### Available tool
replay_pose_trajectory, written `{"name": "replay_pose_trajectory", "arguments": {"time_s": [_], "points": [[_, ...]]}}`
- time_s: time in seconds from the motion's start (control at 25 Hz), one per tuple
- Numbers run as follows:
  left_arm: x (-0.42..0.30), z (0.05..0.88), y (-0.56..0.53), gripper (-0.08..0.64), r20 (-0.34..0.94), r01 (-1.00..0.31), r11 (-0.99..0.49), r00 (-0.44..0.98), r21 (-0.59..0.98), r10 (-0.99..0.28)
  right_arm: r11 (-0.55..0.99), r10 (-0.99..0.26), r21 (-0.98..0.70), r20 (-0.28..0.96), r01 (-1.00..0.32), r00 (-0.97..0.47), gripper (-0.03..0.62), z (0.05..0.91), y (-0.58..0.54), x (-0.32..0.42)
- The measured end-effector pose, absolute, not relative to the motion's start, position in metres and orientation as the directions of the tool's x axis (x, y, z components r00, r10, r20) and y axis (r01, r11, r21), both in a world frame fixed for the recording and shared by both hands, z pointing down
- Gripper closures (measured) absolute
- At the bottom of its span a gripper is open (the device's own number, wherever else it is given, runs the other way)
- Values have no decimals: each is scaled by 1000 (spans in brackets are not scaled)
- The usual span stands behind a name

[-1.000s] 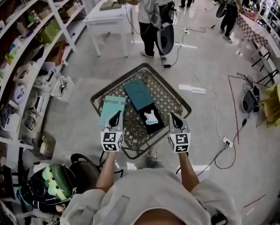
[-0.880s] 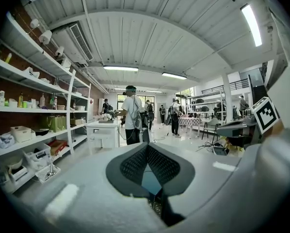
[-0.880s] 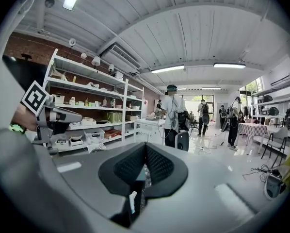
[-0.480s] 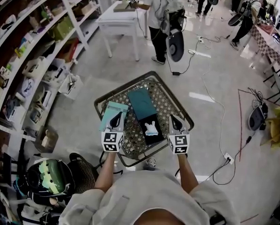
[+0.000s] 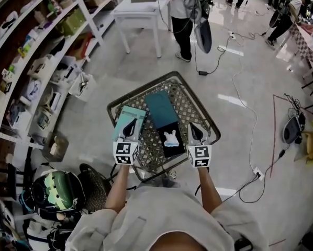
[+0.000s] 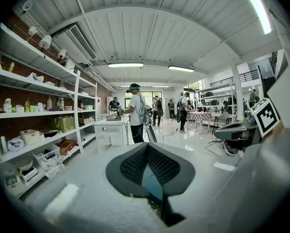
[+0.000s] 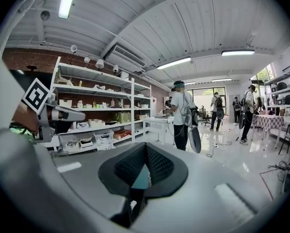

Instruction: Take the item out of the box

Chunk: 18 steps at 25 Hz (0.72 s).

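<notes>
My left gripper (image 5: 129, 125) and right gripper (image 5: 193, 128), both clenched on nothing, flank the open box (image 5: 161, 109); white item (image 5: 170, 138) lies in its near end; I should part the right jaws, then descend squarely.

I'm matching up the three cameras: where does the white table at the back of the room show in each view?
Head view: white table at the top edge, left of centre.
Left gripper view: left of centre, beside the shelves.
Right gripper view: near the centre, just past the shelves' end.
Shared landmark: the person standing at it.
</notes>
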<state>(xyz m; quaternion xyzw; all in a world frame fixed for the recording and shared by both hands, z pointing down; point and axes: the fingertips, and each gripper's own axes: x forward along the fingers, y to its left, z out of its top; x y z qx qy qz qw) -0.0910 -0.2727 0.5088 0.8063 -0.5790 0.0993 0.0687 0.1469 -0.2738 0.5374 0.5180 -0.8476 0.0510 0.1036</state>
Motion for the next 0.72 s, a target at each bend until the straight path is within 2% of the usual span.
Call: {"name": "replay_pose_trajectory", "arguments": {"time_s": [0.72], "points": [[-113,567,-288,558,314,-910,-403,413,98,-855,413,-853,28,361,-910,-376,592,587,-269,106]]}}
